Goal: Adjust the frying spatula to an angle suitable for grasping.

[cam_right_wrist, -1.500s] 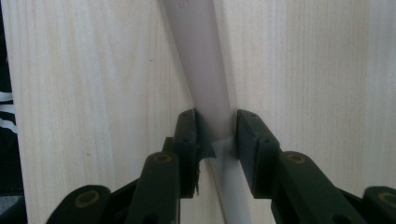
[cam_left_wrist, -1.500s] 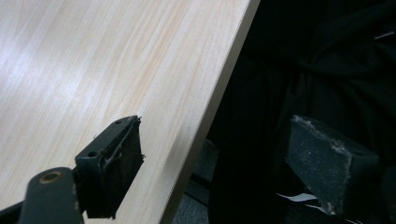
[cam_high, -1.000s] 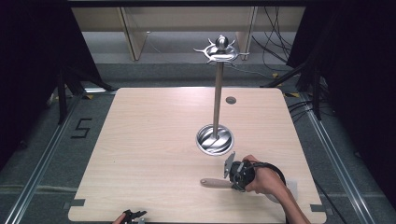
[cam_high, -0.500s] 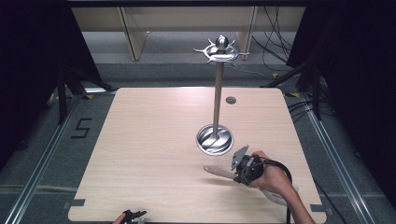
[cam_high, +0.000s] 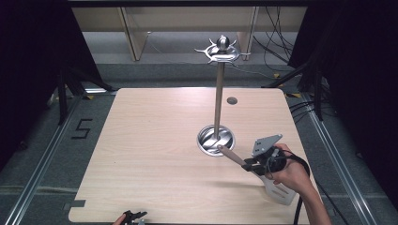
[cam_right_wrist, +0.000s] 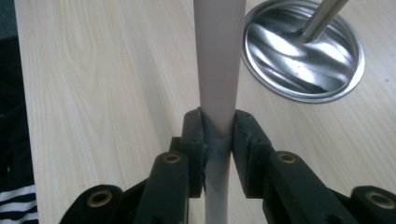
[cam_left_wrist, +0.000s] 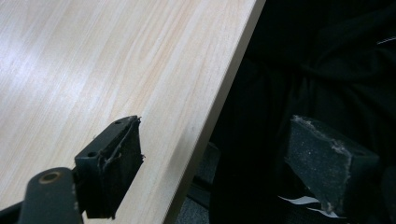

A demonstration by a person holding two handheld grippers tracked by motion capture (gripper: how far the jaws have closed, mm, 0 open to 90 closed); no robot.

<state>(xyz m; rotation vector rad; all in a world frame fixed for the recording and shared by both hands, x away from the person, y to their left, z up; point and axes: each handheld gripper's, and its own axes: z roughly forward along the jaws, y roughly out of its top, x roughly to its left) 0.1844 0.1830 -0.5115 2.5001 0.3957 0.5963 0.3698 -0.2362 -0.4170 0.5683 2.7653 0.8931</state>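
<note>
My right gripper [cam_high: 252, 165] is shut on a spatula [cam_high: 231, 156] with a pale round handle and a slotted flat head [cam_high: 281, 192]. The spatula is held tilted above the table, its handle tip pointing at the round base [cam_high: 215, 139] of a metal stand and its head hanging toward the person. In the right gripper view the jaws of the right gripper [cam_right_wrist: 217, 127] clamp the handle [cam_right_wrist: 219, 56], with the shiny base [cam_right_wrist: 303, 56] just ahead on the right. My left gripper [cam_high: 133, 217] sits at the table's near edge; in its own view the left gripper [cam_left_wrist: 217, 144] is open across that edge, holding nothing.
The stand's thin pole [cam_high: 218, 98] rises to a ring of hooks [cam_high: 223, 50] with nothing hung on them. The wooden table [cam_high: 141, 140] has a small round grommet [cam_high: 232, 100] behind the stand. Dark curtains flank both sides; cables lie on the floor at right.
The right gripper has lifted the spatula off the table and carried it right, swinging the handle tip up toward the stand's base. The left gripper has stayed put.
</note>
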